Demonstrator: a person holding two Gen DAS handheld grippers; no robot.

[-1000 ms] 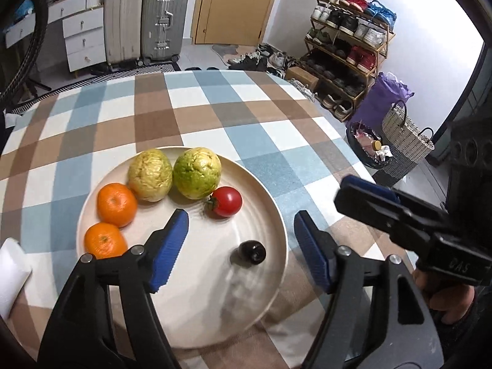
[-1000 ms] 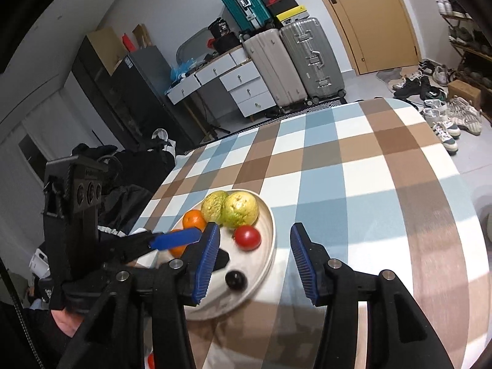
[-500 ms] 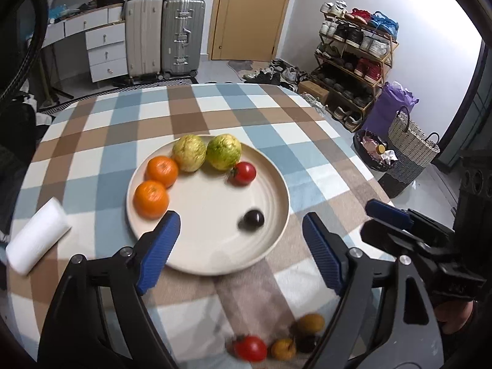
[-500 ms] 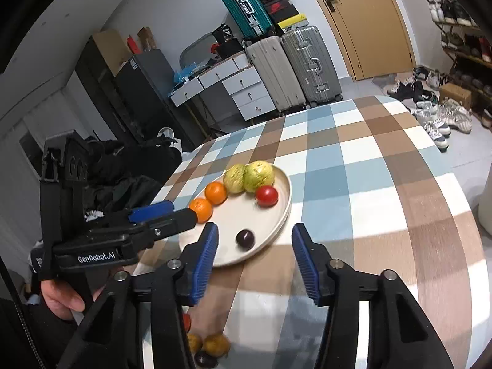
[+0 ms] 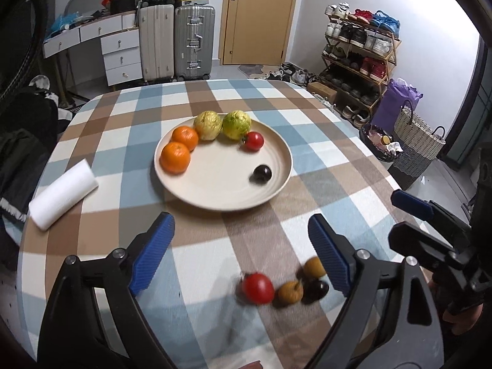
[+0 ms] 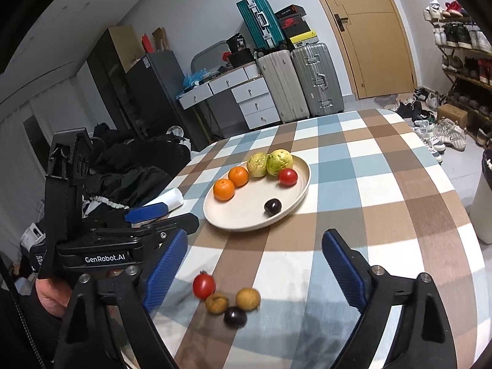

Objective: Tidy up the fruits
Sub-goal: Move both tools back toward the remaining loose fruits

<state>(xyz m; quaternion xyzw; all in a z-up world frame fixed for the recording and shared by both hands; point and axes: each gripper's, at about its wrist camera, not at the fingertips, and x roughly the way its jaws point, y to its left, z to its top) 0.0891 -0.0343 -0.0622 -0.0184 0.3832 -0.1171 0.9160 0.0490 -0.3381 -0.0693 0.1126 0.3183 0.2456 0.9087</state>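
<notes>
Both your tools are spread wide and pinching nothing: the left tool [image 5: 241, 246] and the right tool [image 6: 255, 264] hover above the worktop [image 6: 384, 184]. Just below and between the right tool's fingers lie four loose fruits in a tight cluster: a red tomato [image 6: 204, 286], two brown fruits [image 6: 247, 299] and a dark plum [image 6: 235, 316], some apparently touching. Pick an outer one first, probably the tomato, so you don't nudge its neighbours. Lower straight down and squeeze gently; these roll easily. Farther ahead sits the plate [image 6: 295, 206], holding oranges, two green-yellow fruits, a tomato and a plum [image 6: 272, 206]. Set like beside like there.
</notes>
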